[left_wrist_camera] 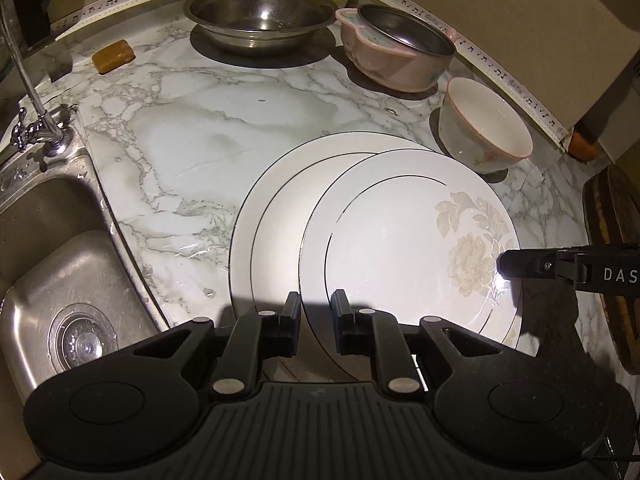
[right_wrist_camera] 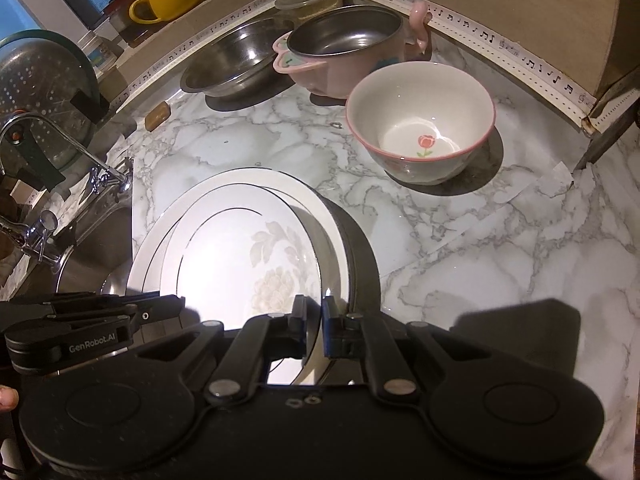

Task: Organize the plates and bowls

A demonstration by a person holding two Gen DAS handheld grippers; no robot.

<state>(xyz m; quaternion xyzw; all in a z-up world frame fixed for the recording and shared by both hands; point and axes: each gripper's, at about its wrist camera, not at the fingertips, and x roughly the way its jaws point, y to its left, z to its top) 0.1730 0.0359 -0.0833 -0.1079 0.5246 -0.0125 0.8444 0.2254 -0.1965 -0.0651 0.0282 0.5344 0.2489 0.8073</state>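
Note:
A white floral plate [left_wrist_camera: 400, 240] [right_wrist_camera: 224, 264] is held between both grippers, overlapping a larger white plate [left_wrist_camera: 264, 208] [right_wrist_camera: 146, 258] that lies on the marble counter [left_wrist_camera: 192, 140]. My left gripper [left_wrist_camera: 316, 314] is shut on the floral plate's near rim, which runs up between its fingers. My right gripper [right_wrist_camera: 314, 318] is shut on the opposite rim and shows in the left wrist view as a black tip [left_wrist_camera: 506, 266] on the plate's right edge. The left gripper [right_wrist_camera: 176, 306] reaches in from the left in the right wrist view. The floral plate looks tilted, its right side raised.
A white bowl with a pink rim [left_wrist_camera: 486, 128] [right_wrist_camera: 420, 120] stands just behind the plates. Behind it are a pink pot with a steel inside [left_wrist_camera: 400, 48] [right_wrist_camera: 344, 48] and a steel bowl [left_wrist_camera: 260, 16] [right_wrist_camera: 232, 64]. A sink [left_wrist_camera: 48, 280] and tap [left_wrist_camera: 36, 120] lie left; a wooden board [left_wrist_camera: 612, 260] right.

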